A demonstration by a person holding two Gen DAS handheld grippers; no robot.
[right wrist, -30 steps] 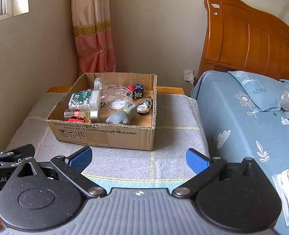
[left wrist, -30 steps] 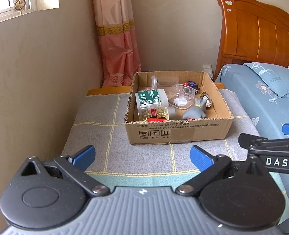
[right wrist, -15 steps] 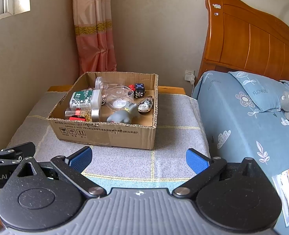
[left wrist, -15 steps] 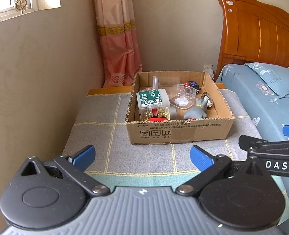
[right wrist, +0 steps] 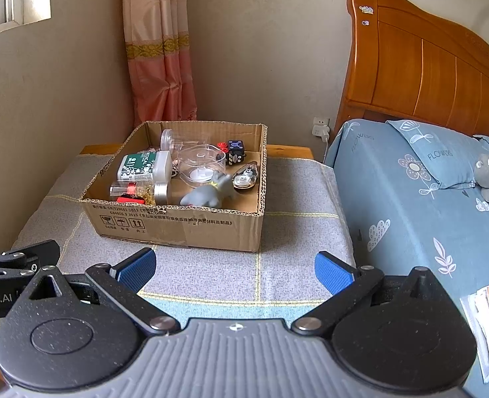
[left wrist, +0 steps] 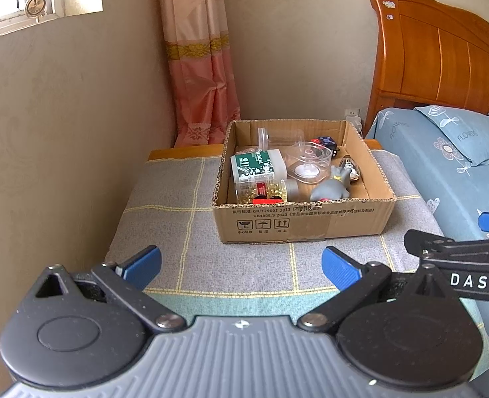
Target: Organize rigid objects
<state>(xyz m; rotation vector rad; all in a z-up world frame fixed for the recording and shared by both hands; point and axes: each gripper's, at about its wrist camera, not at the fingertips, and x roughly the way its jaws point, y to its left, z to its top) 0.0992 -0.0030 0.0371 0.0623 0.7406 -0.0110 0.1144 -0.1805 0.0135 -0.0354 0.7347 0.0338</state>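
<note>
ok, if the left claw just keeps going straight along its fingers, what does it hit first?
Probably the near wall of the cardboard box. The left claw is open and empty, aimed at it over the grey cloth, with nothing between. Depth is unclear; if angled down, it may touch the cloth first.

Left hand-held gripper [left wrist: 241, 265] sat w/ jaws wide apart, nothing between them, above the grey-clothed tabletop [left wrist: 184, 232]. Cardboard box [left wrist: 304, 222] stood ahead, holding a green-labelled container [left wrist: 256, 165], clear tub [left wrist: 307, 162], grey toy [left wrist: 332, 187], dark dice [left wrist: 325, 142]. Right hand-held gripper's arm [left wrist: 460, 262] poked in at right edge, beside the bed [left wrist: 443, 179].
</note>
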